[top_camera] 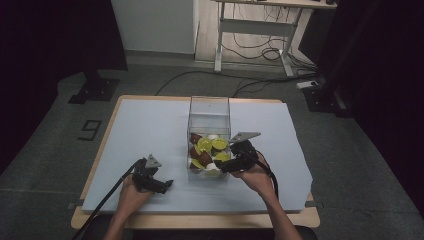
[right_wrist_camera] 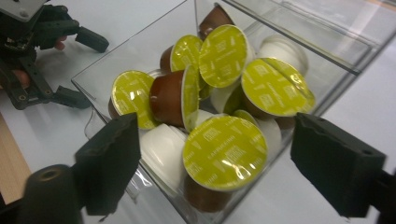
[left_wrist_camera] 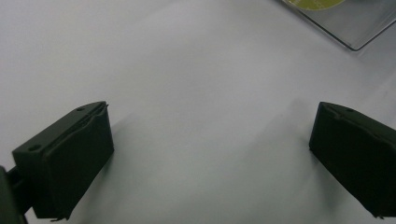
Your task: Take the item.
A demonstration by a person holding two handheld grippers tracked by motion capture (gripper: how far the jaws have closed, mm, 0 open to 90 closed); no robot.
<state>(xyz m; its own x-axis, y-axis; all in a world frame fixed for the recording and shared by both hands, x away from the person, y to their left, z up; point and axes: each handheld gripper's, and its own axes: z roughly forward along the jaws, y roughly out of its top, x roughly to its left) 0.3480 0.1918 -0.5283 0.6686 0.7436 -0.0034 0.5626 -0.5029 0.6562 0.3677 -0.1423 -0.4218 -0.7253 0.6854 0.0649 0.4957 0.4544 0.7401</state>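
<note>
**Stock at the table: capsule box, two grippers, one pick pending**

Table [top_camera: 145, 125], covered by a pale sheet: bears everything listed below.

Clear box [top_camera: 209, 117], open-topped, standing mid-table: holds a heap of coffee capsules [top_camera: 210, 152], brown and white bodies under yellow-green foil lids, lying at all angles.

My right gripper [top_camera: 231, 166], at the box's near right corner, low against its wall: jaws spread wide, nothing between them. In the right gripper view the nearest capsule [right_wrist_camera: 225, 153] lies just ahead, foil lid facing me, behind the clear wall and roughly centred between the jaws.

My left gripper [top_camera: 159, 186], resting on the sheet well left of the box: jaws likewise wide and empty. In the left gripper view a corner of the box [left_wrist_camera: 348, 21] shows far ahead.

Handling note, as I judge it: the step is picking one capsule. I should lift my right gripper over the rim, come down on the top capsule's body rather than its thin lid, and close gently so neighbours don't tumble.
</note>
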